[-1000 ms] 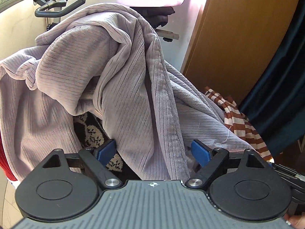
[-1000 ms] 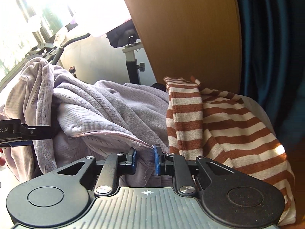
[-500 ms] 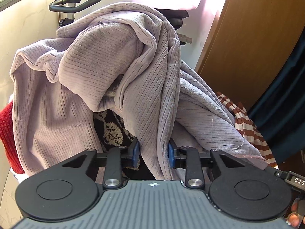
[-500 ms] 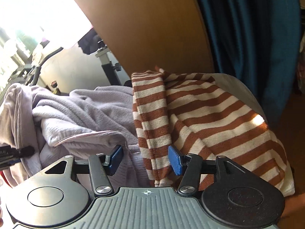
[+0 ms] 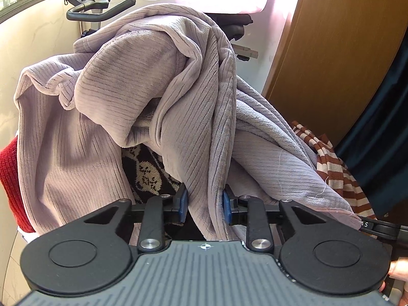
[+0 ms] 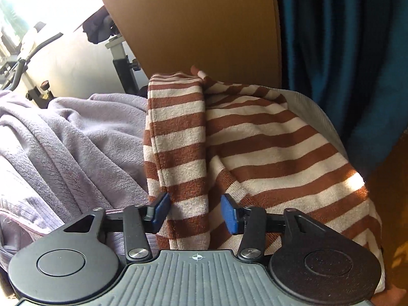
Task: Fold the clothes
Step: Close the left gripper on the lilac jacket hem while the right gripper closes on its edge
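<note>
A lilac ribbed garment hangs bunched over a pile of clothes. In the left wrist view, one hanging fold of it fills the gap of my left gripper. The jaws are closing and both blue pads press the fold. In the right wrist view, a brown-and-cream striped garment lies to the right of the lilac one. My right gripper straddles a hanging striped fold. Its jaws are closing; the left pad touches the fold and the right pad stands just off it.
A black-and-cream patterned knit and a red knit sit under the lilac garment. Behind the pile are an exercise bike's handlebars, a wooden panel and a dark blue curtain. A person's fingers show at the lower right.
My left gripper went from wide open to closed on the lilac fold. The right gripper let go of the lilac hem, moved right and down to the striped fold, opened, then narrowed.
</note>
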